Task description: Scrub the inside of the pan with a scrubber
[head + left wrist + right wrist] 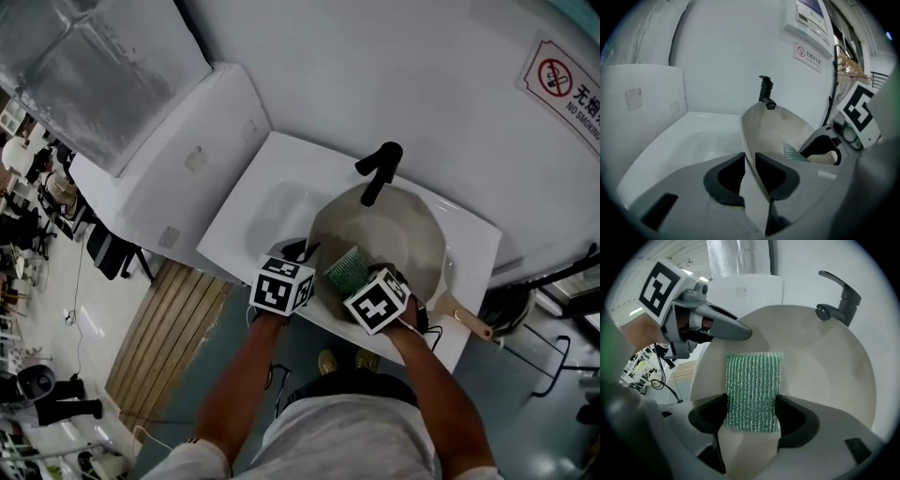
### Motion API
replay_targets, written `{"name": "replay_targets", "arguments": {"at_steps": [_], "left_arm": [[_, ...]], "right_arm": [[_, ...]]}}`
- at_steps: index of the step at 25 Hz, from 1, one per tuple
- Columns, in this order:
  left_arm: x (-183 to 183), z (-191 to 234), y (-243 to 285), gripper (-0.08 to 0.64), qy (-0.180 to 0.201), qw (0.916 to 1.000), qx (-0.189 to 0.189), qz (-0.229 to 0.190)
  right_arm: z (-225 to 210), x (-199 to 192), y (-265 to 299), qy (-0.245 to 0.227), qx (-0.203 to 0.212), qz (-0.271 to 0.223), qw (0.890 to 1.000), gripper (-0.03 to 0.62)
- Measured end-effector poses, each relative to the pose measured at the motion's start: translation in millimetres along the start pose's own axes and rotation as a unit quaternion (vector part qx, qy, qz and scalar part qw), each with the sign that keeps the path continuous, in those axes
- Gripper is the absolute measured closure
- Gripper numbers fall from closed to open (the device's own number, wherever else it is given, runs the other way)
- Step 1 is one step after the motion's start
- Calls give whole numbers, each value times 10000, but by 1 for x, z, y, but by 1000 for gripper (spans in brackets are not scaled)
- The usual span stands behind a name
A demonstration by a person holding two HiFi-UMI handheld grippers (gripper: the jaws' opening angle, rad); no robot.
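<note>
A cream pan (403,234) stands tilted in the white sink (258,211), its wooden handle (472,324) pointing to the front right. My left gripper (302,253) is shut on the pan's near left rim; in the left gripper view the rim (749,159) runs between the jaws of that gripper (750,171). My right gripper (752,416) is shut on a green mesh scrubber (752,385), which hangs over the pan's inside (825,376) near the front rim. The scrubber (345,269) also shows in the head view, and the right gripper (825,145) in the left gripper view.
A black faucet (379,169) reaches over the pan's far edge. A white cabinet (178,159) adjoins the sink on the left, and a white wall with a no-smoking sign (562,84) stands behind. A wooden floor grate (164,337) lies below left.
</note>
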State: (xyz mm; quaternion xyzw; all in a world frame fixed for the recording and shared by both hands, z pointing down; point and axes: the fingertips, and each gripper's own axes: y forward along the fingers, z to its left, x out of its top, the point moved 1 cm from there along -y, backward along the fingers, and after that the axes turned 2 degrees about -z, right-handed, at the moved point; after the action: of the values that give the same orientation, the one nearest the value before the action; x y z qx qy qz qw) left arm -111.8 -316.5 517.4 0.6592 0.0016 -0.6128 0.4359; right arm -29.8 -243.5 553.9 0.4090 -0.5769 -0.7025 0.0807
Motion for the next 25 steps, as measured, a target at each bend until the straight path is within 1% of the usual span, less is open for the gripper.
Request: {"name": "replay_targets", "arguments": {"at_steps": [5,10,16,20,25], "left_arm": [[0,0,0,482,4,10000,21,-3],[-1,0,0,482,11,10000,38,-3],[-1,0,-1,482,45,10000,79,19],[-1,0,-1,482,89,9999,133,43],[3,0,-6,478,94,9996,248,-29]], "right_arm": [[-14,-11,1,-134,-195,230,9995,262],[-39,-28,-7,-95,-486,407,9979,262],[-57,-40,-17,-65,-692,493,9964,262],[-61,-41,-25,-54,-751,430,9962,262],[-63,-31,-45,-44,-758,103,9971,262]]}}
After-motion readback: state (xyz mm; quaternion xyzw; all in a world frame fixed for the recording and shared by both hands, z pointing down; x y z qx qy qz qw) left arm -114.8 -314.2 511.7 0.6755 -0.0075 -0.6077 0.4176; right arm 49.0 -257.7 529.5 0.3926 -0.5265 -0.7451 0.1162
